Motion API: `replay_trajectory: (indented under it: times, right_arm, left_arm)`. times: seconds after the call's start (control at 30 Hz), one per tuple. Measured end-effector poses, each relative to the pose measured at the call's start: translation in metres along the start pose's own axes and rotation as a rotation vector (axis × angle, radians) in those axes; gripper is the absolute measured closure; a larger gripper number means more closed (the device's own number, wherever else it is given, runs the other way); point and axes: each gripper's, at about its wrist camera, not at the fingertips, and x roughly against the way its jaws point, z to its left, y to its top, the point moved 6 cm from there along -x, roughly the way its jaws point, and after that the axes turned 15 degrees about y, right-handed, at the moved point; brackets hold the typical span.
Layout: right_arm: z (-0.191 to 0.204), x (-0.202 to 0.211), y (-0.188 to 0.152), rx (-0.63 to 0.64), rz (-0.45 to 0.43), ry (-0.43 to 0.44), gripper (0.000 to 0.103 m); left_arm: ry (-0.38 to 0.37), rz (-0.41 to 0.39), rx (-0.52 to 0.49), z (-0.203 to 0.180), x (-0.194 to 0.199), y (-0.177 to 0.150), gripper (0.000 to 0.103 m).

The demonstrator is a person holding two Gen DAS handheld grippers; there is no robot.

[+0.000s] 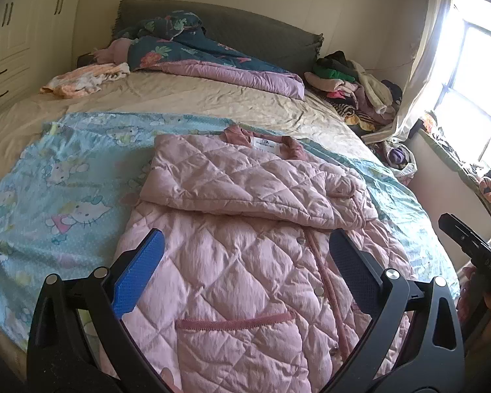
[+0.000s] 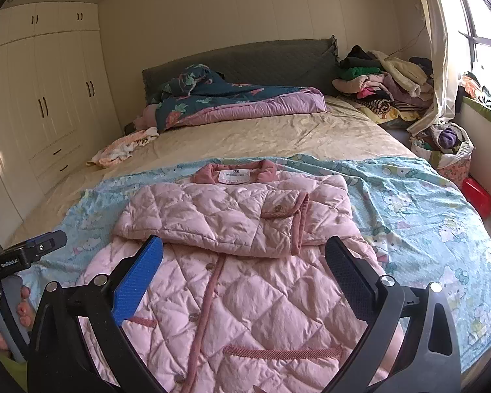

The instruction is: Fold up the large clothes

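Left gripper [image 1: 245, 271] and right gripper [image 2: 244, 273] hover spread wide, grasping nothing, over a pink quilted button-front jacket [image 2: 232, 262] lying on a pale blue cartoon-print sheet [image 2: 425, 203]. Sleeves appear folded across the chest; the lower body likely remains unfolded.

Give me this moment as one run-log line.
stage: sleeves folded across chest | pink quilted jacket flat on blue cartoon sheet | left gripper open, empty | right gripper open, empty, above jacket

Bed [image 2: 278, 137] under blue sheet [image 2: 425, 203], quilt [image 2: 245, 104]
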Motion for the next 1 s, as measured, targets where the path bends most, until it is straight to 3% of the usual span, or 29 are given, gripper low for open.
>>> replay_trajectory:
  times: [1.0]
  right_arm:
    - [0.000,0.019,-0.041,0.029,0.055,0.003,0.004]
  left_arm:
    - [0.057,0.029,-0.021,0.020,0.011,-0.052,0.009]
